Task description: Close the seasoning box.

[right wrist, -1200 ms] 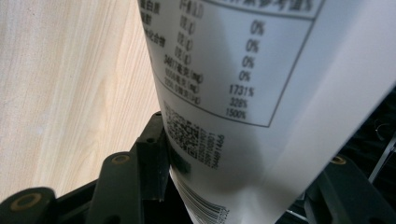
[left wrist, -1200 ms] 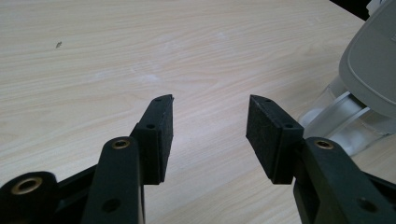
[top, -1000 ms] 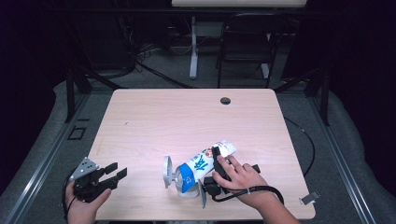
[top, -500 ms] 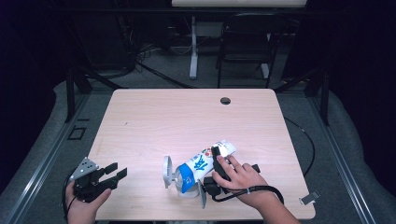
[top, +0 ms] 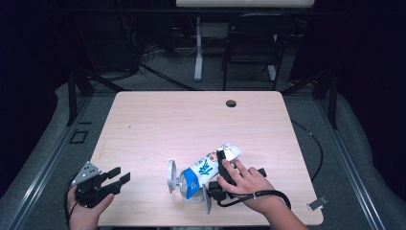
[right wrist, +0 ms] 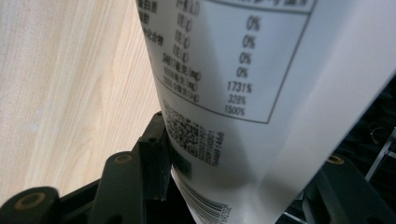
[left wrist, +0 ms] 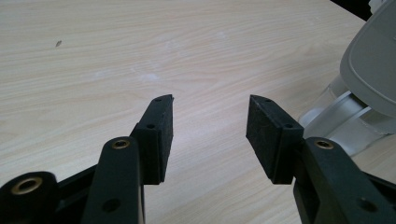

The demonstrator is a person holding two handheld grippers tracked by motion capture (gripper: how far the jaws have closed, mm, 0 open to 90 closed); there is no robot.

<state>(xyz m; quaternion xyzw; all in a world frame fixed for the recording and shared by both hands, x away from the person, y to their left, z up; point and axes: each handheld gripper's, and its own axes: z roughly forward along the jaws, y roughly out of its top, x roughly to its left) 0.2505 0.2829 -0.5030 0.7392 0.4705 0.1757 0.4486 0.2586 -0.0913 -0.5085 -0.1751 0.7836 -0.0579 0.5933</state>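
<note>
While the white-and-blue pouch [top: 207,171] lies on its side near the front edge of the table [top: 191,120], my right gripper [top: 221,168] has its jaws around the pouch's flat tail end, and I judge the grasp made but the carrying or placing not yet begun. In the right gripper view the printed back of the pouch [right wrist: 243,93] fills the gap between the jaws, pressed against the left pad; I read this as clamped on the pouch. My right hand [top: 244,181] lies low over the gripper, wrist level with the table. My left gripper [top: 103,182] rests at the front left corner, well apart from the pouch, jaws spread with nothing but bare wood between them.
</note>
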